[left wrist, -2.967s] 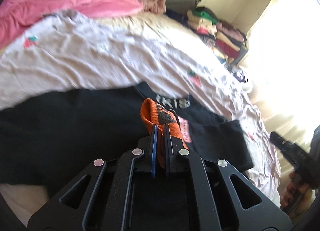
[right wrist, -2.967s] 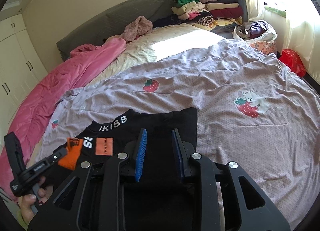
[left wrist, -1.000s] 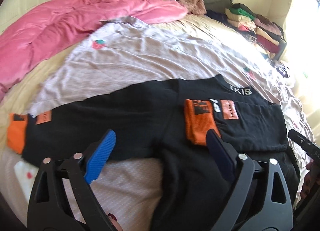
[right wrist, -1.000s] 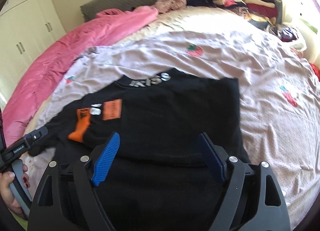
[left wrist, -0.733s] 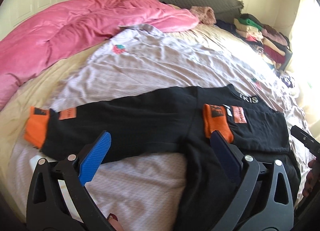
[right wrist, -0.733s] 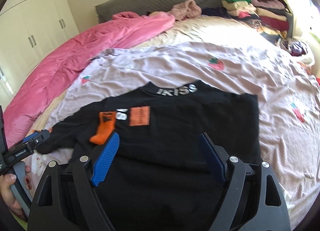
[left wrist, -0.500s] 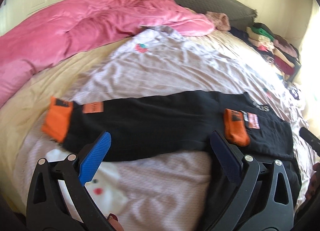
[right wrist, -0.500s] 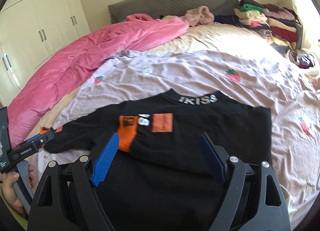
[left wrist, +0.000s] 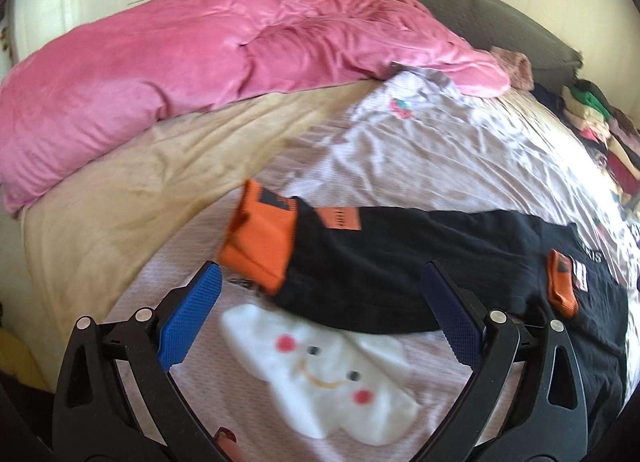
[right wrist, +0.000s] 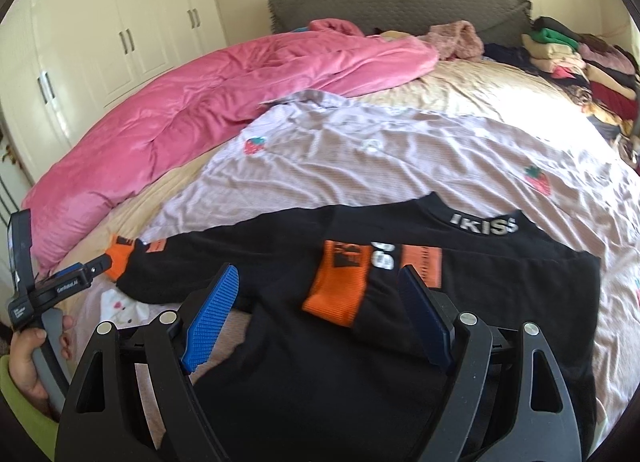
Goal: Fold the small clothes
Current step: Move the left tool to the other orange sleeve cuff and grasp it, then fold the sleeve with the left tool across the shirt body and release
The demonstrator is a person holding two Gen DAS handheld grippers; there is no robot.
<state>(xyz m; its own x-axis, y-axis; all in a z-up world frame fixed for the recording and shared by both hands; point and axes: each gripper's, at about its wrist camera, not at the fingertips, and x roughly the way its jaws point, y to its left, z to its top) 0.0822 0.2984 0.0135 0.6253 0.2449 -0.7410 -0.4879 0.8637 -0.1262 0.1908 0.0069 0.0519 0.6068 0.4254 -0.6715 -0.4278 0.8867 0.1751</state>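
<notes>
"IKISS" — black top's collar (right wrist: 484,227) — "GenRobot.AI", left tool (right wrist: 72,286)

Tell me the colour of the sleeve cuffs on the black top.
Orange cuffs on the black top; clearest in the left wrist view.

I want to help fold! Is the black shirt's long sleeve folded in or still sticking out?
Sticking out: the black long-sleeved shirt has one sleeve with an orange cuff stretched flat sideways; the other orange cuff lies folded across its chest.

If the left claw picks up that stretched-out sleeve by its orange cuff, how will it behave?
Probably floppy: the sleeve lies limp and flat on the bedspread, so it should hang and trail. The ribbed orange cuff looks thicker, likely an easy, non-slippery hold. It seems light; the open left claw should lift it easily.
</notes>
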